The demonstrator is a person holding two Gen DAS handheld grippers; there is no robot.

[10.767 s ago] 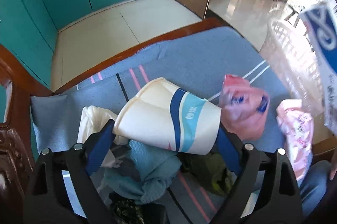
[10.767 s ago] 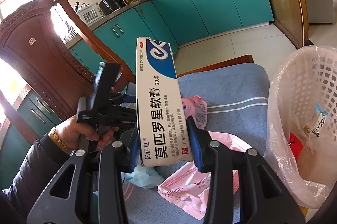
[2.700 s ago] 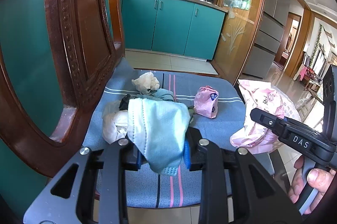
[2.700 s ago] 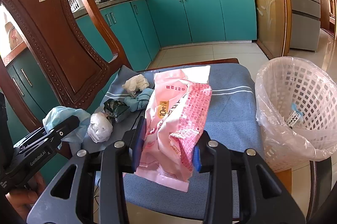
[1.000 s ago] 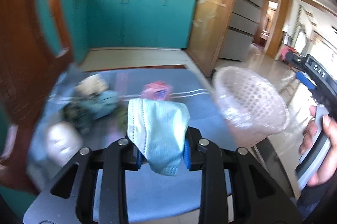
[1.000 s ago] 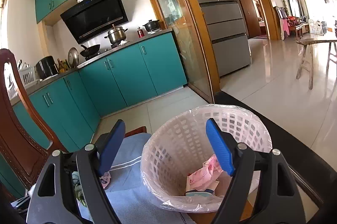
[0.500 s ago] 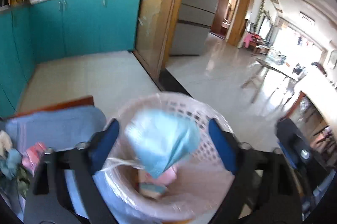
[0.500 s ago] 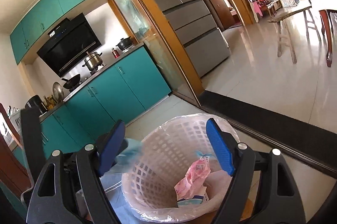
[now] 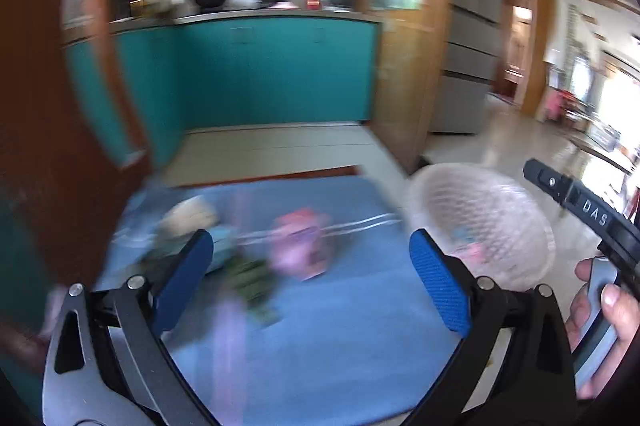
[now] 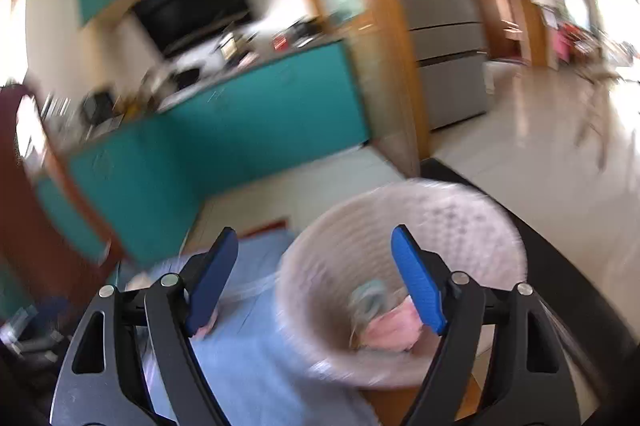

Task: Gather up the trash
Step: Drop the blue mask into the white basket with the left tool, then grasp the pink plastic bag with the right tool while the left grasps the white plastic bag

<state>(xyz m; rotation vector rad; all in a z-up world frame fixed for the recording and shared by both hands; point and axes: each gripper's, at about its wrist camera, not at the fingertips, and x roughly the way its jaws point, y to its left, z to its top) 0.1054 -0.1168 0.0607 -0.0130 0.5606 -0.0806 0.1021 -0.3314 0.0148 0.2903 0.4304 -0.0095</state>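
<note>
one basket (image 9: 484, 226), one pink packet (image 9: 302, 246), two tongs (image 9: 308, 278) (image 10: 316, 278)

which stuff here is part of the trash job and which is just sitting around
Part of the job:
- white basket
- pink packet on the blue cloth
- green wrapper
- crumpled tissue
- left tongs, opening, empty

Just lying about:
- pots on the counter
- fridge
- wooden chair back

**Left gripper opening over the chair seat**

The left gripper (image 9: 310, 268) hangs over the blue cushion (image 9: 352, 338), jaws opening, nothing between them. A pink packet (image 9: 300, 250) lies mid-cushion; a white wad (image 9: 190, 216) and green scraps (image 9: 250, 278) blur toward the left edge. The basket (image 9: 480, 222) stands at the right edge, beside a hand (image 9: 600, 310) on the other gripper's handle.
</note>
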